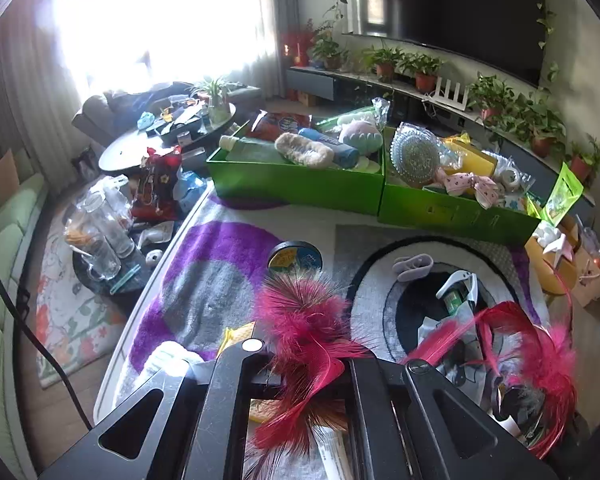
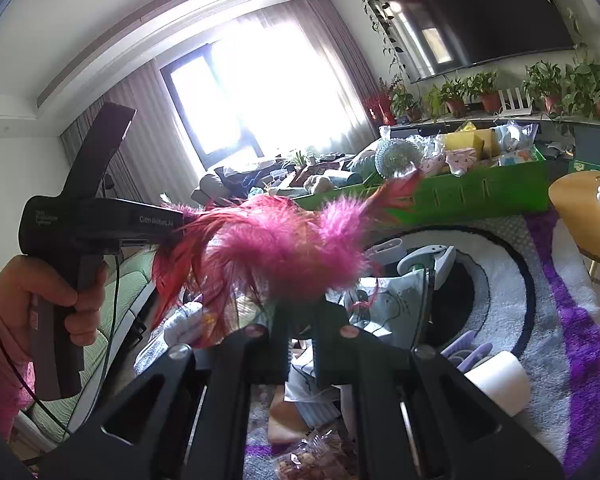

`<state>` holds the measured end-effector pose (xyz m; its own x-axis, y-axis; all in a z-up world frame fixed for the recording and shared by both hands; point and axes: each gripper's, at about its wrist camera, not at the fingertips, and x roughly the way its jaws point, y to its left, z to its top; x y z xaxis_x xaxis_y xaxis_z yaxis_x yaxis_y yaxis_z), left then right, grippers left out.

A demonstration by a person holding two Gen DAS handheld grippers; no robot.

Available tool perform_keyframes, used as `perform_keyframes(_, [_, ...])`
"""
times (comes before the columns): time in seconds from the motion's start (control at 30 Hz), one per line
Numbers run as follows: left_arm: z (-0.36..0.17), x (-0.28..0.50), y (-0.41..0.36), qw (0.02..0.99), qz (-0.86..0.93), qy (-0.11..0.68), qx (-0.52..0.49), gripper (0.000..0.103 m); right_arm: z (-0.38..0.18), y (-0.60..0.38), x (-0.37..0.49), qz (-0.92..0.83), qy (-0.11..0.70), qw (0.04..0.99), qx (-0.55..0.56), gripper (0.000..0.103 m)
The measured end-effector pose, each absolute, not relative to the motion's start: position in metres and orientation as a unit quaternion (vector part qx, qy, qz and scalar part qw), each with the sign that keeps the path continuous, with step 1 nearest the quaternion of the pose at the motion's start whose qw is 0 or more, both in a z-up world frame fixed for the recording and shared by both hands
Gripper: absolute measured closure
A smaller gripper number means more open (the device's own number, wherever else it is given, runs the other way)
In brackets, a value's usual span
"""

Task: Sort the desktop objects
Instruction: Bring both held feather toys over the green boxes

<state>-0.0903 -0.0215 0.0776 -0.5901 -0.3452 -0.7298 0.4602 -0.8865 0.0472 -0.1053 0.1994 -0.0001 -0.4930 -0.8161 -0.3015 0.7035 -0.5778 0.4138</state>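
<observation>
A pink-red feather toy (image 1: 308, 332) lies across my left gripper (image 1: 308, 360), with more feathers trailing to the right (image 1: 540, 356); the jaws stand apart with feathers between them. In the right wrist view the same feather toy (image 2: 284, 252) sits at the tips of my right gripper (image 2: 300, 320), whose jaws are nearly together on its stem. The left gripper's handle (image 2: 76, 224), held by a hand, touches the feathers from the left. Two green boxes (image 1: 296, 184) (image 1: 456, 208) full of items stand at the far side of the rug.
On the rug lie a round tin (image 1: 296, 258), a grey clip (image 1: 412, 266), a white-and-green tool (image 1: 460, 288), a printed bag (image 2: 396, 304) and a white roll (image 2: 500, 380). A yellow stool (image 2: 588, 212) stands at right. A cluttered low table (image 1: 108, 248) is at left.
</observation>
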Motion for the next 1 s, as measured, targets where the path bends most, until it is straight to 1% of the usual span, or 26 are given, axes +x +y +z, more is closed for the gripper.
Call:
perform_keyframes(0.37, [0.068,-0.092,-0.032,0.194,-0.896,0.082,0.391,0.099,0.007,0.187,-0.102,-0.861,-0.106,0.433,0.246,0.095])
perform_keyframes(0.73, [0.081,-0.089,-0.035,0.107,-0.929,0.064,0.350,0.099,0.019,0.175,-0.103,-0.864,-0.085,0.407,0.283,0.095])
perform_keyframes(1.0, [0.078,-0.084,-0.060,0.061,-0.934,0.087,0.341,0.099,0.026,0.172,-0.123,-0.853,-0.111,0.387,0.332,0.095])
